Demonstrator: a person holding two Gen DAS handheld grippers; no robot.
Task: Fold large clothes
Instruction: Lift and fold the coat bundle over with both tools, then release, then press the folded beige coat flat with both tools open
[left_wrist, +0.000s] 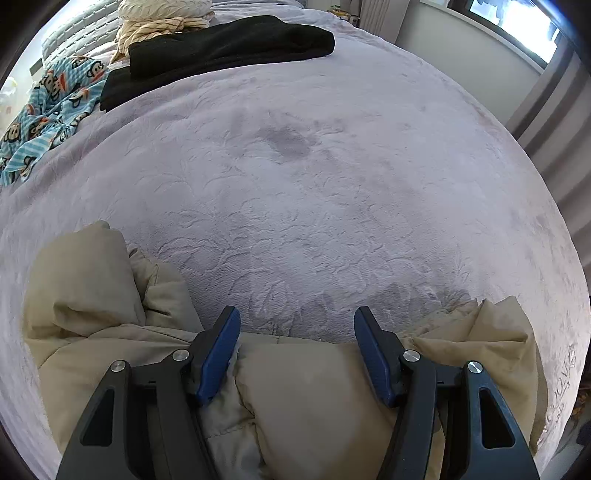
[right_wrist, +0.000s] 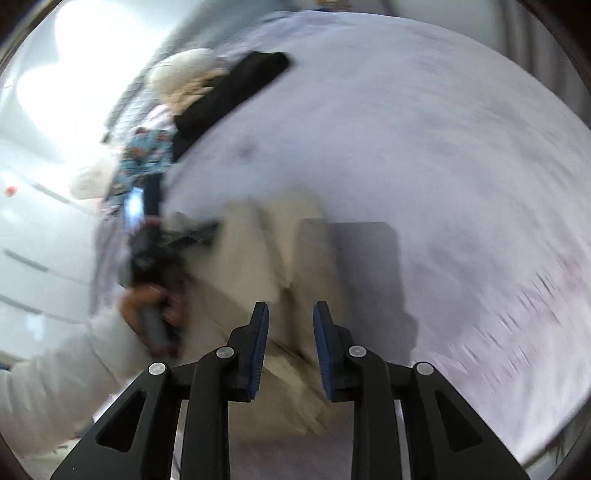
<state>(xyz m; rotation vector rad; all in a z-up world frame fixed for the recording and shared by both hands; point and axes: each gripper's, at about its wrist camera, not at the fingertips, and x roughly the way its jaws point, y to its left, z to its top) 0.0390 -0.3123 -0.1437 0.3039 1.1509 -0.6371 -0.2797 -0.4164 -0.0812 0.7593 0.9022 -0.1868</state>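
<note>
Left view only: I see one beige jacket (left_wrist: 303, 387) under my left gripper (left_wrist: 297, 325), jaws wide, empty.
Right view only: my right gripper (right_wrist: 291, 321), jaws partly open, empty; blurred.
Black garments (left_wrist: 221, 51): two.

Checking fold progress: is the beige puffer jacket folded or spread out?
Partly folded. The beige puffer jacket lies bunched, a sleeve doubled over at one side, under the open left gripper.

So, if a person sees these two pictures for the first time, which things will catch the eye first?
First comes the puffy beige quilted jacket, lying on the lilac plush bedspread right under the open left gripper. Next, the folded black garments and the blue monkey-print cloth stand out at the far left of the bed. The right wrist view is blurred, with the right gripper open above the jacket.
</note>
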